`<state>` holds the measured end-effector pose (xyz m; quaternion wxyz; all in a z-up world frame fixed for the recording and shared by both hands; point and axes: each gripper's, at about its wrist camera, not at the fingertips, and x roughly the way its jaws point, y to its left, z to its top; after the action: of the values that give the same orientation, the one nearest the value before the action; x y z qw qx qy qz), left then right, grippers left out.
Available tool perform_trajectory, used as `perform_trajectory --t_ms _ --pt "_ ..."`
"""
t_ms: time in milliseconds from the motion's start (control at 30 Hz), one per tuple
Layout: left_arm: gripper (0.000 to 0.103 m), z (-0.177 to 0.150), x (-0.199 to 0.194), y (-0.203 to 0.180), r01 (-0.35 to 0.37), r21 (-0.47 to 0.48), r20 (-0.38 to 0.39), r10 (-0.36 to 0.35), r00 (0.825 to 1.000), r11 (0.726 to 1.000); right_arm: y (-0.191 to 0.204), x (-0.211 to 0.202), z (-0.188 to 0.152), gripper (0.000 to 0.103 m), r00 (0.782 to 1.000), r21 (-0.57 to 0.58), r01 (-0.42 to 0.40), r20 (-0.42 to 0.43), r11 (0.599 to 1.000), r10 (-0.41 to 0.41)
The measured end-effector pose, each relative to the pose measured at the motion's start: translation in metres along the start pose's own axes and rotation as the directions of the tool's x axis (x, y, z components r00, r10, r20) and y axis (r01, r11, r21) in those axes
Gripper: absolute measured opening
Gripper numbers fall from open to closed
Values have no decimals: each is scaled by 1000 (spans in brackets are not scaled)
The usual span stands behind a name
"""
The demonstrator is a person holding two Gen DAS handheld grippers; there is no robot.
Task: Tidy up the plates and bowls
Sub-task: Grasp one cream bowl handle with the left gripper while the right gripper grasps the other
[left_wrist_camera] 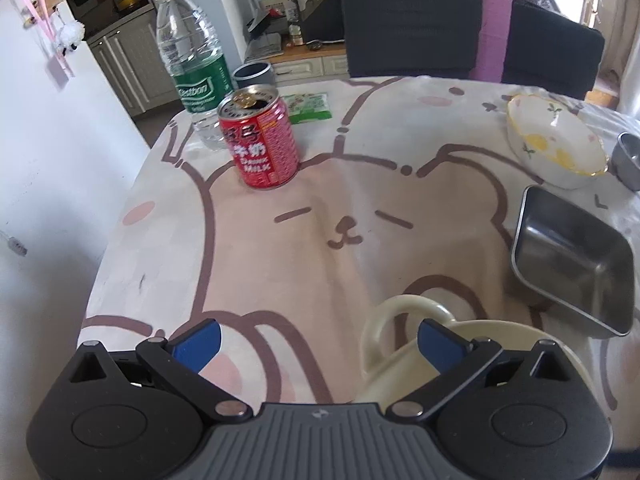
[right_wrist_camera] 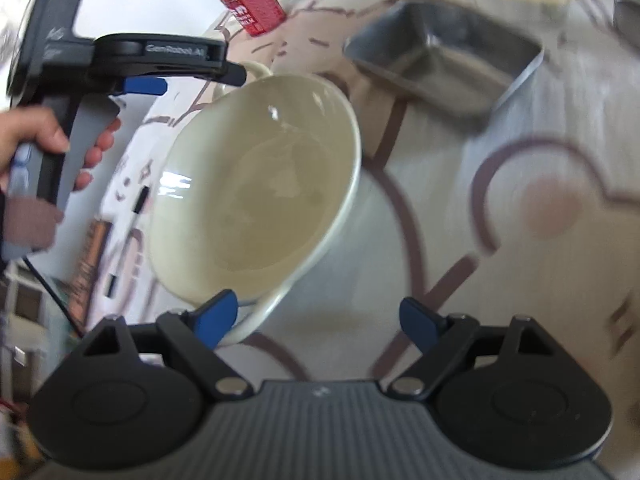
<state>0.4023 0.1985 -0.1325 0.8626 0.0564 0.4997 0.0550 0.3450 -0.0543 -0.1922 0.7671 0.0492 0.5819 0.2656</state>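
A cream bowl with a loop handle [right_wrist_camera: 256,184] sits on the bear-print tablecloth; its handle also shows in the left wrist view [left_wrist_camera: 384,320]. My left gripper [left_wrist_camera: 318,340] is open, its right finger by the bowl's rim near the handle; it also shows from the side in the right wrist view [right_wrist_camera: 192,76]. My right gripper [right_wrist_camera: 318,320] is open, with its left finger at the bowl's near rim. A square steel dish [left_wrist_camera: 576,264] lies right of the bowl. A fruit-painted bowl [left_wrist_camera: 556,144] stands beyond it.
A red milk can [left_wrist_camera: 260,142], a water bottle [left_wrist_camera: 192,60] and a green packet [left_wrist_camera: 310,107] stand at the far left. A small steel bowl [left_wrist_camera: 630,160] is at the right edge. A dark chair [left_wrist_camera: 460,36] stands behind the table. The table's left edge [left_wrist_camera: 116,220] drops off.
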Motion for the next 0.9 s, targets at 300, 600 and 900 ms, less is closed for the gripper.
perform_trajectory --t_ms 300,600,900 --pt "103 -18 -2 17 -88 -11 -64 87 994 996 -26 -16 13 90 997 -96 79 31 992 -76" --pt "103 -72 -20 50 30 -147 -96 -44 994 989 -39 -32 30 89 963 -144 240 163 960 -216" --pt "101 -107 -43 50 93 -231 -80 -114 990 969 -79 -39 58 74 972 71 64 221 995 -78"
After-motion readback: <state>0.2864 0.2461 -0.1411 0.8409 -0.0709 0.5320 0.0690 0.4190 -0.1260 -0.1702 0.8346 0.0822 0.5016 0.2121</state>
